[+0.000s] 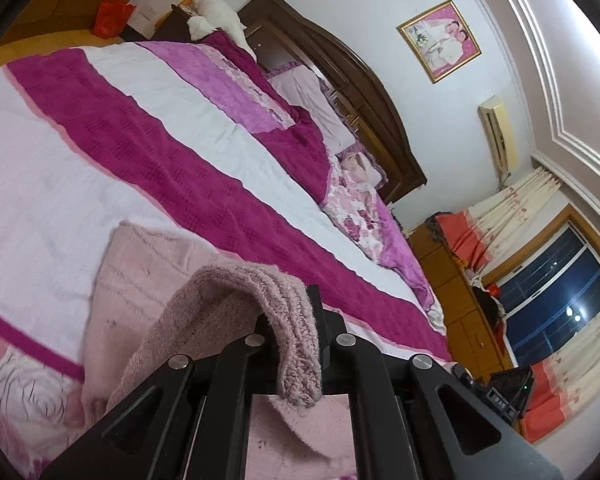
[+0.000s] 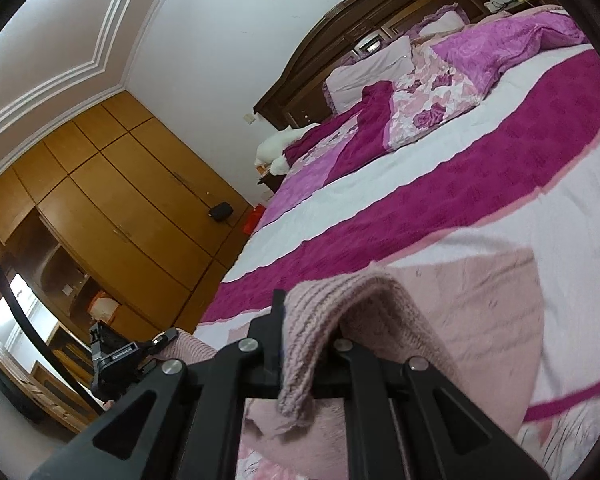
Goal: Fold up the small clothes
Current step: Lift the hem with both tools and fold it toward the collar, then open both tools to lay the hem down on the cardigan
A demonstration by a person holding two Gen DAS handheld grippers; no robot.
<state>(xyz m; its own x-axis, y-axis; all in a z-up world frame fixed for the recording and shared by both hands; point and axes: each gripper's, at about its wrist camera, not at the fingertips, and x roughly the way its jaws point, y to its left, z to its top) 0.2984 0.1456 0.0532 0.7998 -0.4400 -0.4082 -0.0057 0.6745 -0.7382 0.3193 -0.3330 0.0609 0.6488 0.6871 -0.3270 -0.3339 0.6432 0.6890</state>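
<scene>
A dusty-pink knitted garment (image 1: 148, 264) lies on the striped bedspread (image 1: 172, 128). Its ribbed edge is lifted and draped over my left gripper (image 1: 296, 320), which is shut on that edge. In the right wrist view the same garment (image 2: 472, 312) spreads to the right over the bedspread (image 2: 440, 168). My right gripper (image 2: 306, 332) is shut on another stretch of the ribbed edge, which hangs folded over its fingers. Each gripper shows in the other's view: the right one (image 1: 500, 392) at lower right, the left one (image 2: 116, 356) at lower left.
A crumpled purple floral quilt (image 2: 440, 96) and pillows (image 2: 372, 68) lie by the dark wooden headboard (image 1: 340, 72). A wooden wardrobe (image 2: 112, 184) stands beside the bed. A window with curtains (image 1: 548, 296) is on the other side. A red bag (image 1: 110, 18) sits on the floor.
</scene>
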